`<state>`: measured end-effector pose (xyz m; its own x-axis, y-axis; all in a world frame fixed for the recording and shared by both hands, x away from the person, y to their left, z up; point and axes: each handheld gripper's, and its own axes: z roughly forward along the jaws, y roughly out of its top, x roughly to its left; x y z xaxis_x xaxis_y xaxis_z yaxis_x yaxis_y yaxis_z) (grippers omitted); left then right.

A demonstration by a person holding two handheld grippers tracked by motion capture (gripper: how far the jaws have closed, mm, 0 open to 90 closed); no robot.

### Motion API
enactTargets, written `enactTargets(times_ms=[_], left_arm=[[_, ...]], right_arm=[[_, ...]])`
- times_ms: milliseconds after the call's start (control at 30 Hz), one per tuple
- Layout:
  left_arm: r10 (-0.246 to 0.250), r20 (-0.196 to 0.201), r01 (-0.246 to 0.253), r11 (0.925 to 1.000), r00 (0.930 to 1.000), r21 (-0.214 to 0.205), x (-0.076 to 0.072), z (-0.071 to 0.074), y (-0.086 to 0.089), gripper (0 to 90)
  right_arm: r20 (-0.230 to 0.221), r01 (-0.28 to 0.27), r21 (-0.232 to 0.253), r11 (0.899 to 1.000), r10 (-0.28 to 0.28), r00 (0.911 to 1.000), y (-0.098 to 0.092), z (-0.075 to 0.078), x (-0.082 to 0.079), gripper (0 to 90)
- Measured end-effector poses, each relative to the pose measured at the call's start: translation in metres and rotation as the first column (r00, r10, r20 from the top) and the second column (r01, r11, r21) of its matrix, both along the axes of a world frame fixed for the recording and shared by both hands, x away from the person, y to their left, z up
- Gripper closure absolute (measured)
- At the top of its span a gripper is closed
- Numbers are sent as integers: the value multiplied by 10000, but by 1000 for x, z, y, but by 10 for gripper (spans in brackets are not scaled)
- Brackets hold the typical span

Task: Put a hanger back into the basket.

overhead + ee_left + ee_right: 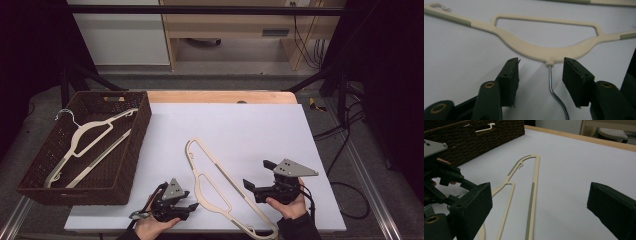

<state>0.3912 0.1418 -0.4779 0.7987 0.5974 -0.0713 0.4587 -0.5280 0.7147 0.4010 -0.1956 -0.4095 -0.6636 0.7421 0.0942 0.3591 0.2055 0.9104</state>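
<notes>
A cream plastic hanger (pixel 232 180) lies flat on the white table sheet between my two grippers. In the left gripper view its curved neck (pixel 536 51) lies just ahead of the jaws, and its thin metal hook wire (pixel 551 82) runs back between them. My left gripper (pixel 190 201) (pixel 541 75) is low over the sheet, half open, one jaw on each side of the wire without touching it. My right gripper (pixel 256 173) (pixel 540 195) stands wide open beside the hanger's long bar (pixel 534 177) with nothing between its fingers.
A dark woven basket (pixel 140 135) stands at the table's left with a second cream hanger (pixel 85 137) lying in it. The basket's wall (pixel 486 137) rises at the far left of the right gripper view. A wooden table edge (pixel 220 96) runs along the back.
</notes>
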Motion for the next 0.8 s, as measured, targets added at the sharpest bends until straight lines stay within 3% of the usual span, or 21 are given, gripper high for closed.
enactTargets(times_ms=[200, 367, 433, 800], left_arm=[[186, 248, -193, 9994, 9995, 274, -3, 0, -2, 618], [70, 173, -77, 9991, 9998, 409, -7, 2, -6, 690], [120, 406, -148, 9974, 9991, 708, -10, 2, -9, 699], [299, 339, -334, 9937, 9990, 1067, -15, 4, -17, 827]], right_arm=[[20, -22, 6, 10000, 22, 10000, 0, 0, 0, 63], [39, -10, 8, 10000, 10, 10000, 0, 0, 0, 63], [38, -8, 10, 10000, 8, 10000, 0, 0, 0, 62], [41, -75, -24, 10000, 75, 10000, 2, 1, -1, 60]])
